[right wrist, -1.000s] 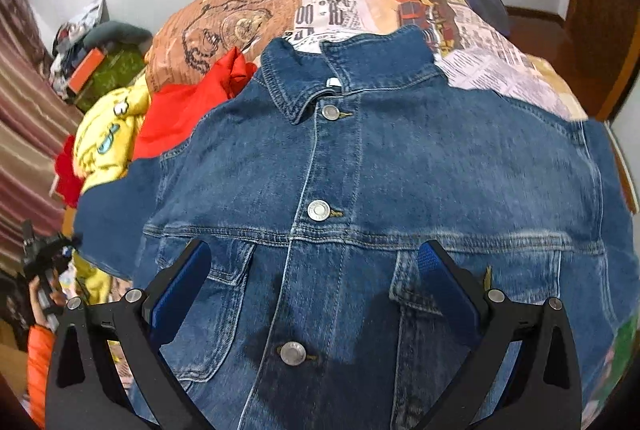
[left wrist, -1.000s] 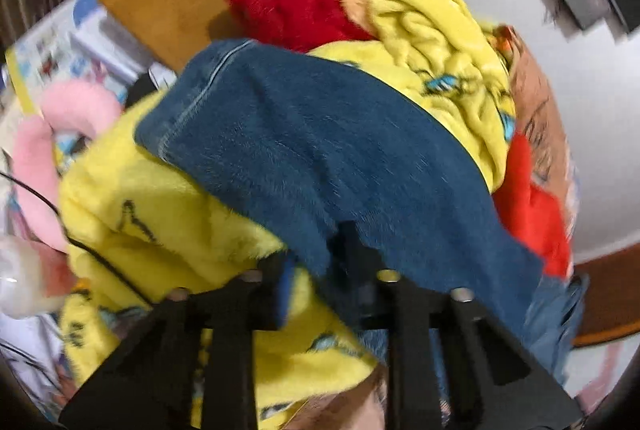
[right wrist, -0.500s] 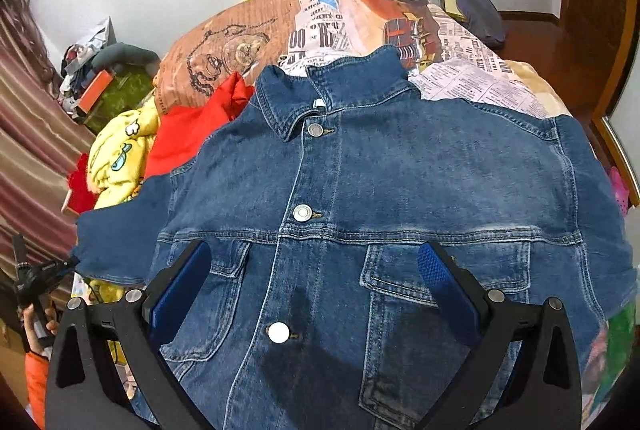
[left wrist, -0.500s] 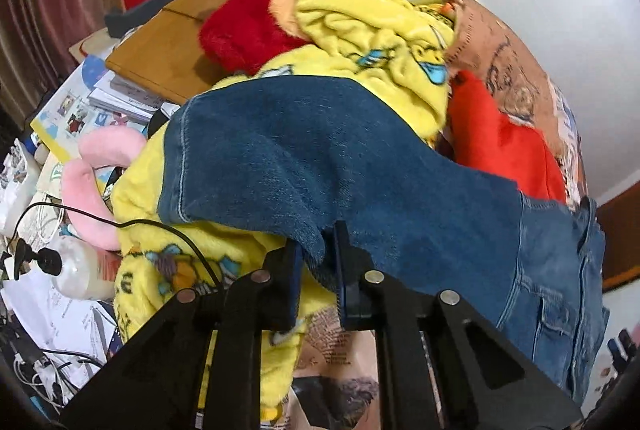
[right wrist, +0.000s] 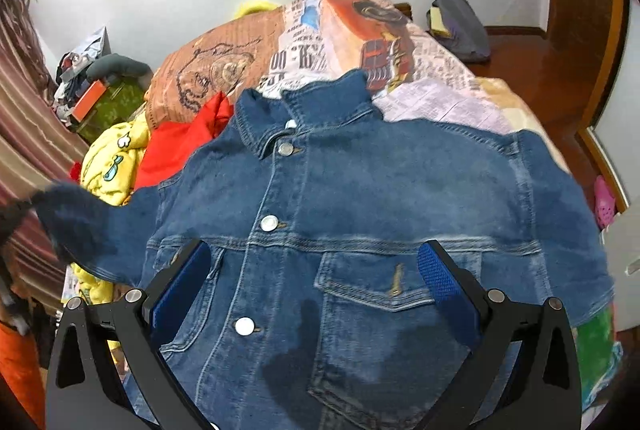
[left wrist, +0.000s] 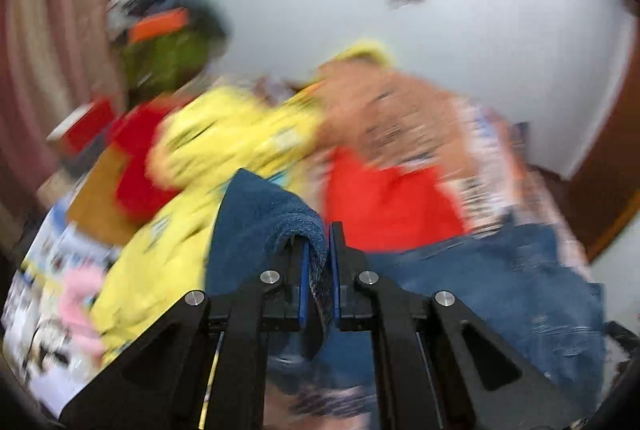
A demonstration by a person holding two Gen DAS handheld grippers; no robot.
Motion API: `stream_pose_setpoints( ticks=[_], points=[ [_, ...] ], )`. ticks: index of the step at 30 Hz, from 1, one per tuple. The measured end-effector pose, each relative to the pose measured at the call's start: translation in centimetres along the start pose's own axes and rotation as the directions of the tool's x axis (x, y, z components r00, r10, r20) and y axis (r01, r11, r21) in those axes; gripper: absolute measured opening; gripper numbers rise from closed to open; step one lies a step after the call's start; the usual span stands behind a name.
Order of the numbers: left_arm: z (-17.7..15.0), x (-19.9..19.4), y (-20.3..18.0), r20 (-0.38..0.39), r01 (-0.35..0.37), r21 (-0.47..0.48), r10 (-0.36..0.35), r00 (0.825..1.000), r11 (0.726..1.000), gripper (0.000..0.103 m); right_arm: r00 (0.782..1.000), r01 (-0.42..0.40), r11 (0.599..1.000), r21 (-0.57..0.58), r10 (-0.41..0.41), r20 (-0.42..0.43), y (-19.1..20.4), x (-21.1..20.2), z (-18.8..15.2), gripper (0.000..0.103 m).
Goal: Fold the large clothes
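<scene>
A blue denim jacket [right wrist: 360, 213] lies front up and buttoned on the bed, collar at the far side. My right gripper [right wrist: 316, 286] is open and empty, hovering above the jacket's lower front, over the chest pocket [right wrist: 384, 294]. My left gripper [left wrist: 319, 266] is shut on the jacket's left sleeve [left wrist: 264, 218] and holds it lifted; the sleeve drapes over the fingers. In the right wrist view the raised sleeve [right wrist: 76, 218] shows blurred at the left edge. The left wrist view is motion-blurred.
A newspaper-print bedspread [right wrist: 436, 89] covers the bed. A red garment [right wrist: 180, 145] and yellow fleece clothes [right wrist: 112, 157] are heaped at the jacket's left. A dark bag [right wrist: 460, 21] lies at the far right of the bed. Clutter [right wrist: 100, 89] stands by the striped curtain.
My left gripper has lifted the sleeve up off the yellow pile and swung toward the jacket body. The right gripper has pulled back a little and stays open.
</scene>
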State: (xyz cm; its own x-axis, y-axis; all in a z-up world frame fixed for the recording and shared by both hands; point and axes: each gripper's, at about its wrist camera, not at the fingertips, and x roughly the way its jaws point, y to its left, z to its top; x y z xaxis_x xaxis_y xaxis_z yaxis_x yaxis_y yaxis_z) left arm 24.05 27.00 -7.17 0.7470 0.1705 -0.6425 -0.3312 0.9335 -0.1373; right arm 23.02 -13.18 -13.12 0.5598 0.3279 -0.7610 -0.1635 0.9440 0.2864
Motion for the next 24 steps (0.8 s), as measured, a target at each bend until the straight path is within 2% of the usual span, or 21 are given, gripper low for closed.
stream_pose_setpoints(
  ticks=[2, 5, 9, 11, 15, 17, 18, 20, 24],
  points=[
    [1.2, -1.1, -5.0, 0.042, 0.101, 0.061, -0.104, 0.994, 0.993, 0.007, 1.0, 0.019, 1.0, -0.015, -0.018, 0.015, -0.2, -0.4, 0.2, 0.103],
    [1.2, -1.6, -11.3, 0.039, 0.221, 0.144, -0.228, 0.973, 0.965, 0.007, 0.998, 0.046, 0.998, -0.047, -0.044, 0.038, -0.6, -1.2, 0.2, 0.103],
    [-2.0, -0.3, -19.4, -0.07, 0.353, 0.247, -0.347, 0.935, 0.902, 0.007, 0.993, 0.1, 0.991, -0.092, -0.094, 0.074, -1.5, -2.4, 0.2, 0.103],
    [-5.0, 1.4, -23.3, -0.177, 0.41, 0.289, -0.372, 0.911, 0.865, 0.007, 0.99, 0.124, 0.986, -0.107, -0.116, 0.082, -2.2, -2.7, 0.0, 0.103],
    [-11.5, 4.4, -28.3, -0.369, 0.48, 0.348, -0.353, 0.86, 0.805, 0.007, 0.988, 0.141, 0.983, -0.116, -0.134, 0.071, -3.7, -3.0, -0.6, 0.103],
    [-14.0, 5.3, -29.5, -0.436, 0.503, 0.361, -0.335, 0.836, 0.786, 0.007, 0.988, 0.146, 0.983, -0.112, -0.14, 0.058, -4.5, -3.0, -1.0, 0.103],
    [-15.2, 5.5, -30.2, -0.456, 0.503, 0.375, -0.317, 0.831, 0.778, 0.007, 0.988, 0.147, 0.983, -0.111, -0.142, 0.054, -4.8, -3.2, -1.1, 0.103],
    [-17.2, 5.9, -30.7, -0.476, 0.49, 0.41, -0.278, 0.834, 0.769, 0.007, 0.988, 0.152, 0.983, -0.107, -0.148, 0.043, -5.4, -3.1, -1.5, 0.103],
    [-18.9, 6.1, -30.1, -0.514, 0.501, 0.388, -0.27, 0.815, 0.774, 0.011, 0.988, 0.156, 0.981, -0.114, -0.154, 0.026, -5.9, -3.0, -2.0, 0.103]
  ],
)
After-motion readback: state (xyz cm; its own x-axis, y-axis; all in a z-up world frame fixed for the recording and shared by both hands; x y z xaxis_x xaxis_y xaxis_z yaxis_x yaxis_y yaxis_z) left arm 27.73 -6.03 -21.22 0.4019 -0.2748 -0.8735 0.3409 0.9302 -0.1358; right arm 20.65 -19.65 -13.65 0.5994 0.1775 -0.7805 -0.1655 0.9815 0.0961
